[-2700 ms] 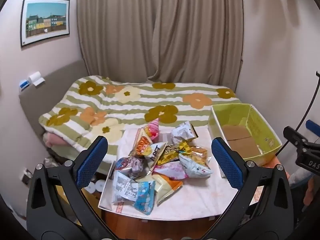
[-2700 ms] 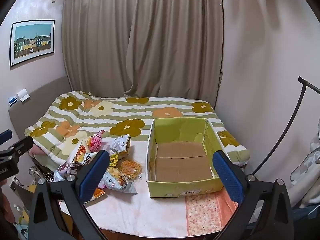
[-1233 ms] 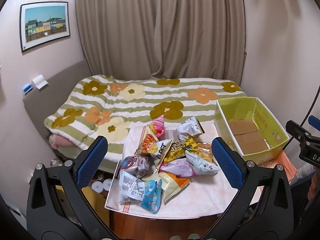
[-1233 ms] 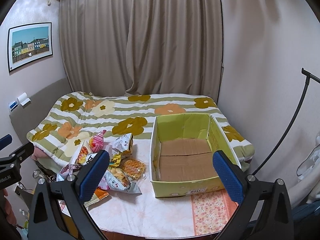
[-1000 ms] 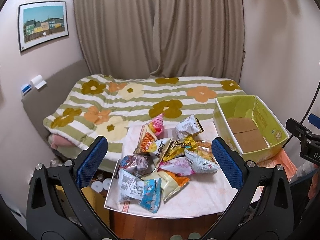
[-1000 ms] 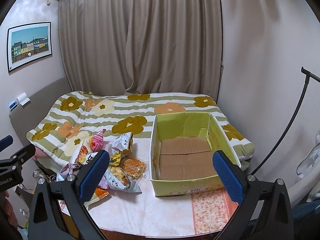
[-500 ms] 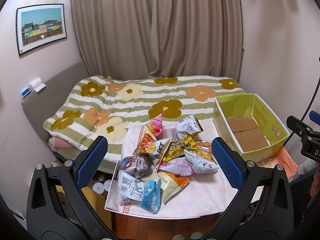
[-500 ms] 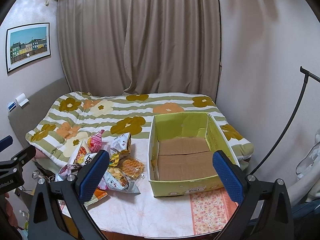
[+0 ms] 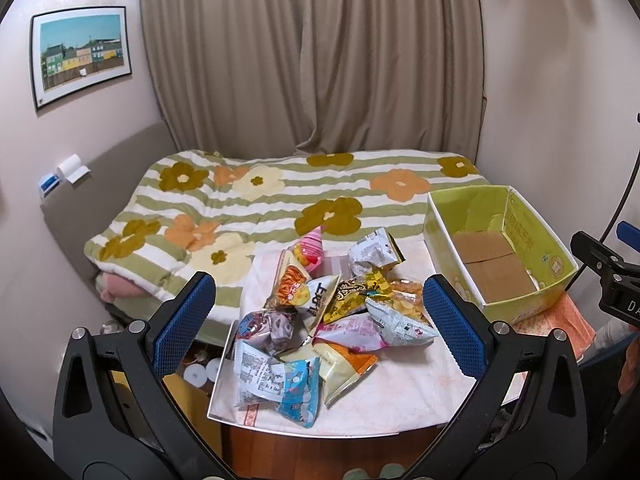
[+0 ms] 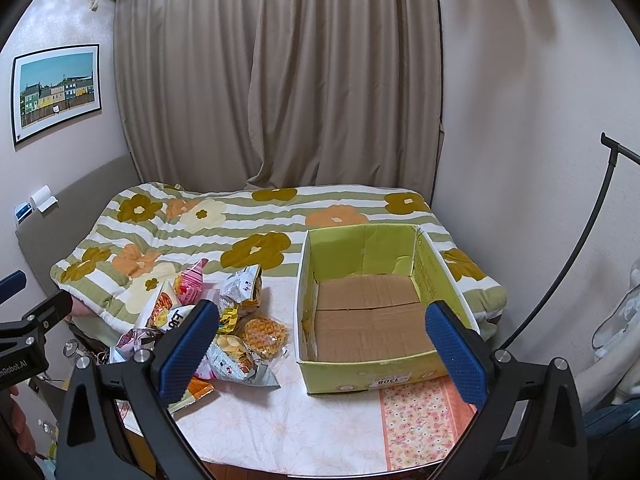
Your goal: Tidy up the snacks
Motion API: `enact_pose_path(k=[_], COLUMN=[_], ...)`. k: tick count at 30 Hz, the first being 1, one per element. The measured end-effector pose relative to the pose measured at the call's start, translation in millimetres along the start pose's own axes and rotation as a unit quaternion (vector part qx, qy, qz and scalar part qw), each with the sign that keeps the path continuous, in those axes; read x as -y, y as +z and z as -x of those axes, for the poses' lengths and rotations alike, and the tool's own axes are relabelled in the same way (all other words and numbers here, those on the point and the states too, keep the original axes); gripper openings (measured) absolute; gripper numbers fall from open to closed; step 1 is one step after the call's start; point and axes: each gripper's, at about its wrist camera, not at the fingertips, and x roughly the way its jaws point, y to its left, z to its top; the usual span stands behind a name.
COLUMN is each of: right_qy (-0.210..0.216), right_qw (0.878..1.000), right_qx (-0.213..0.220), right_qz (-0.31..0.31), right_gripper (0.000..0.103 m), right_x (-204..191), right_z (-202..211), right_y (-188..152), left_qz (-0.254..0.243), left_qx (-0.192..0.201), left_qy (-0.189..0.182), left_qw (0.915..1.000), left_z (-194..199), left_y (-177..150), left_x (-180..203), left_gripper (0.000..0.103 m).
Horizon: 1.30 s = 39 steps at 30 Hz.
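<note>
Left wrist view: my left gripper (image 9: 319, 318) has its jaws spread wide, blue pads (image 9: 185, 322) clear of everything, nothing between them. It hangs above the near edge of the table (image 9: 404, 396), aimed slightly down and forward. The snack pile (image 9: 326, 312) sits framed between the fingers, heaped on the table's left half; a blue-and-white packet (image 9: 276, 380) lies nearest me, a pink-striped one (image 9: 312, 246) at the far side. The green cardboard box (image 9: 554, 268) stands to the right of the pile, apart from it, on the table's right end. The other gripper's black body pokes in at the right edge. Bare cloth shows on the near right of the table. Right wrist view: my right gripper (image 10: 322, 350) is likewise wide open and holds nothing, pads touching nothing. It hovers over the table's near edge, level, pointed at the box (image 10: 360, 376), whose brown floor is bare and open from above. The snacks (image 10: 224, 320) lie left of the box, a round waffle packet (image 10: 265, 332) closest to its wall with a gap between. Beyond the table lies the flowered quilt (image 10: 248, 220), with curtains (image 10: 280, 72) behind.
</note>
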Motion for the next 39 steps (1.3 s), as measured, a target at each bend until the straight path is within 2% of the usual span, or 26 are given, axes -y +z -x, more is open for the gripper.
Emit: enact_pose_path(k=[16, 23, 26, 31, 35, 39], right_qy=[0.0, 0.032, 0.067, 0.108, 0.133, 0.142], right_qw=[1.0, 0.999, 0.997, 0.992, 0.986, 0.982], right_qx=[0.001, -0.019, -0.039, -0.058, -0.094, -0.119], right_qz=[0.0, 0.004, 0.014, 0.037, 0.045, 0.044], right_gripper=[0.102, 0.103, 0.103, 0.103, 0.103, 0.103], right_x=[0.5, -0.4, -7.0, -22.3, -43.9, -61.6], right_z=[-1.8, -12.1, -27.7, -54.6, -86.3, -114.1], right_y=[2.3, 0.0, -8.3, -24.5, -40.4, -53.9], left_qz=[-0.003, 0.01, 0.022, 0.02, 0.021, -0.001], left_qx=[0.0, -0.033, -0.052, -0.082, -0.104, -0.127], left_qy=[0.0, 0.002, 0.013, 0.021, 0.001, -0.025], left_qw=[1.0, 0.9994, 0.9983, 0.9962, 0.9944, 0.9916], left_z=[-1.3, -8.3, -15.7, -42.2, -76.3, -125.0], left_y=[-0.5, -8.7, -21.1, -42.6, -46.3, -42.3], left_x=[2.1, -8.6, -17.0, -32.2, -49.4, -58.6], left_gripper=[0.103, 0.103, 0.103, 0.103, 0.103, 0.103])
